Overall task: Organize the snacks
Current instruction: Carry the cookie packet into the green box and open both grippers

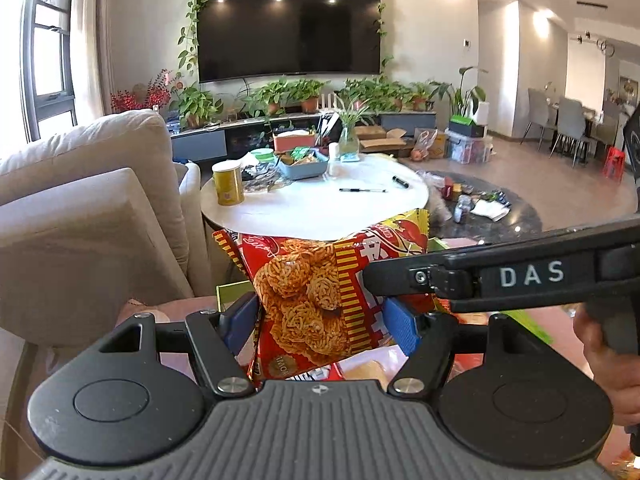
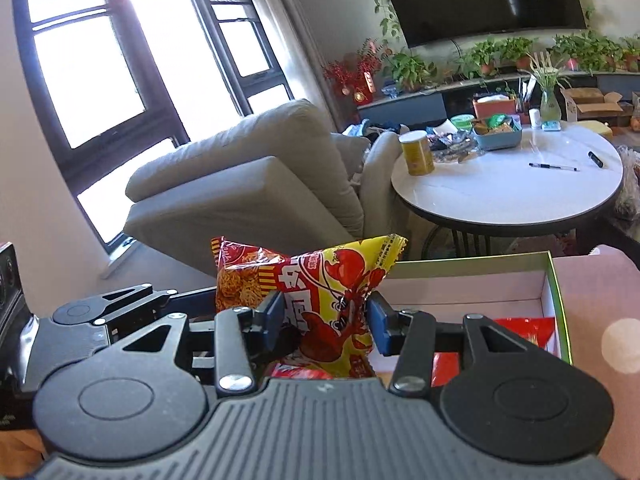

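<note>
Though crumpled, red-yellow snack pkt [image 1: 320, 300]

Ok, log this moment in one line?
left hand-held gripper: shut on snack bag | right hand-held gripper: shut on same bag | bag: lifted, above open box | round table: beyond

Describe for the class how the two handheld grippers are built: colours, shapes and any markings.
Each gripper, the left gripper and the right gripper, has a grey ribbed body, two round black discs, black linkage arms with silver screws, and blue ridged fingers. In the left wrist view the other gripper's black side bears white letters "DAS".
</note>
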Demonstrator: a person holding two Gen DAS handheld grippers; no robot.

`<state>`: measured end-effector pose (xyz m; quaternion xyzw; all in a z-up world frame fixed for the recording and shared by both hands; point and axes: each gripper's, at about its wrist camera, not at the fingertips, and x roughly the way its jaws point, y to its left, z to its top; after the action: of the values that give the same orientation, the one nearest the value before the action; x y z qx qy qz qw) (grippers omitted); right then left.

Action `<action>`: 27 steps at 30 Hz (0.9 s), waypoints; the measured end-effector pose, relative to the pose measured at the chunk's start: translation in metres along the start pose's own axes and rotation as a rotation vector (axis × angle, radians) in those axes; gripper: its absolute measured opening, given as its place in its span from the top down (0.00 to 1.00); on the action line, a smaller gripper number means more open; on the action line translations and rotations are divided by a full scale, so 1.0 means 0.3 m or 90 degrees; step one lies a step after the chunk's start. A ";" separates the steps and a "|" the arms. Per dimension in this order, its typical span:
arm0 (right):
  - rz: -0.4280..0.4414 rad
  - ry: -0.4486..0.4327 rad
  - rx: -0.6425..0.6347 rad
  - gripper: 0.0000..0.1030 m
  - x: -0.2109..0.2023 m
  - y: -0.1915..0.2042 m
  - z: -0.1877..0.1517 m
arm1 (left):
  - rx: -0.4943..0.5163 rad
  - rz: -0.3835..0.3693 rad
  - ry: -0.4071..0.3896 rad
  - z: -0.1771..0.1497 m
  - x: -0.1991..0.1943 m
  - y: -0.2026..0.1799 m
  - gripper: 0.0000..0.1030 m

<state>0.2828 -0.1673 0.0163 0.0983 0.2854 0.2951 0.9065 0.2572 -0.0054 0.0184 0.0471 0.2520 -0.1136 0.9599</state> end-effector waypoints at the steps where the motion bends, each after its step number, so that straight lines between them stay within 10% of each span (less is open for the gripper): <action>1: -0.002 0.004 0.002 0.35 0.013 -0.012 0.002 | 0.006 0.004 0.003 0.003 0.030 0.003 0.37; 19: -0.030 0.056 0.011 0.35 0.242 -0.095 0.008 | -0.021 0.025 0.044 -0.034 0.277 0.107 0.37; 27: -0.045 0.066 0.031 0.34 0.202 -0.111 -0.019 | -0.008 0.037 0.057 -0.068 0.221 0.116 0.22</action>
<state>0.3357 -0.1584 -0.0276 0.0951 0.3427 0.2604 0.8976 0.3122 0.0185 -0.0308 0.0534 0.2940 -0.0815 0.9508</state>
